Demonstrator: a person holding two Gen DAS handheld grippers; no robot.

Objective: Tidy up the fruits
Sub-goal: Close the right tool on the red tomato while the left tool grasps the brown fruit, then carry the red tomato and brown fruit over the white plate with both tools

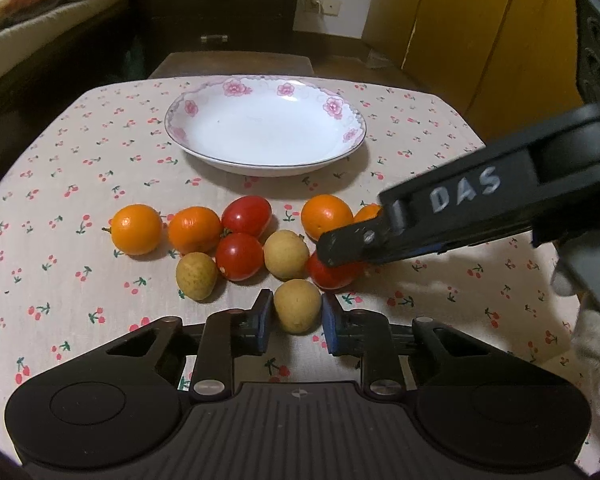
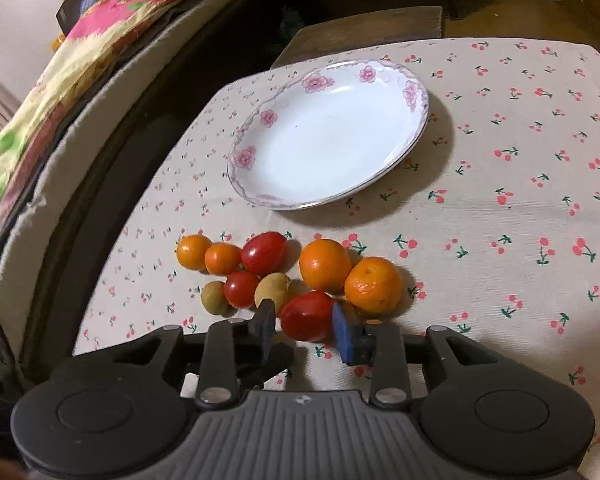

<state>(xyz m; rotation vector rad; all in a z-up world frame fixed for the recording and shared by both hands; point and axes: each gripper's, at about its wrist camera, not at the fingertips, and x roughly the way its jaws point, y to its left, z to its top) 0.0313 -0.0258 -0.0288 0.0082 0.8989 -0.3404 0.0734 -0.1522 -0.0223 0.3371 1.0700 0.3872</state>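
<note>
Blue-padded fingers of the left gripper sit on either side of a tan longan, the nearest fruit in the left wrist view; the pads look to be against its sides, pinching it where it rests on the cherry-print tablecloth.

From 3 o'clock in that view the right gripper reaches in low over the fruit. In its own camera its pads flank a red tomato — the right pad close against it, a thin gap showing at the left, so the jaws stand spread around the fruit rather than closed on it.

Behind, at 12 o'clock, stands a white plate with pink flowers on its rim — bare of fruit. Between plate and grippers lie the rest: small oranges, two more tomatoes and two more longans, clustered and mostly touching.
</note>
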